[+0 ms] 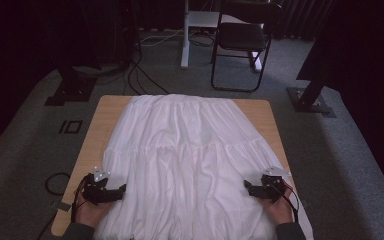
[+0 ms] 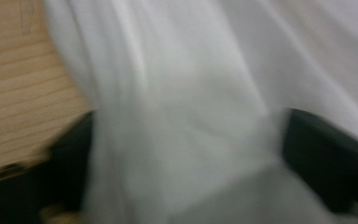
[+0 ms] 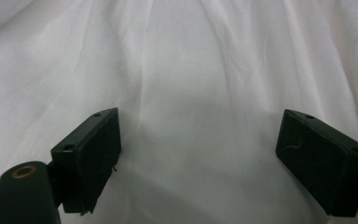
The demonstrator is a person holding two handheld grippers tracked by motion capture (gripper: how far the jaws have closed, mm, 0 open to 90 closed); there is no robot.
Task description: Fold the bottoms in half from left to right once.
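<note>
Grey carpet (image 1: pixel 25 165) runs around a light wooden table (image 1: pixel 105 112), and the far end of the room sits in shadow, with a black folding chair (image 1: pixel 242 37) beside a white stand (image 1: pixel 185 35) and cables (image 1: pixel 135 75) trailing across the floor. A flat square frame (image 1: pixel 71 126) and a loop of black cable (image 1: pixel 55 183) lie on the carpet to the left of the table.

Nothing on the table works as a container; what it carries is a white gathered skirt (image 1: pixel 190 160), spread flat over nearly the whole top, narrow end toward the far edge and broad hem falling toward the person. Bare wood shows along the left and right edges.

At the near left corner, the left gripper (image 1: pixel 114 192) lies in the person's left hand (image 1: pixel 87 210) right at the skirt's left edge. In the left gripper view the picture is blurred, yet a thick fold of the skirt (image 2: pixel 182 140) stands between the two black jaws with the table (image 2: pixel 23 93) beside it. The jaws stand apart, and I cannot tell whether the pads press on the cloth.

On the near right, the right gripper (image 1: pixel 248 186) rests in the right hand (image 1: pixel 279 210) over the skirt's right side. In the right gripper view (image 3: pixel 198 144) its jaws stand wide apart above smooth cloth (image 3: pixel 191 84), gripping nothing.
</note>
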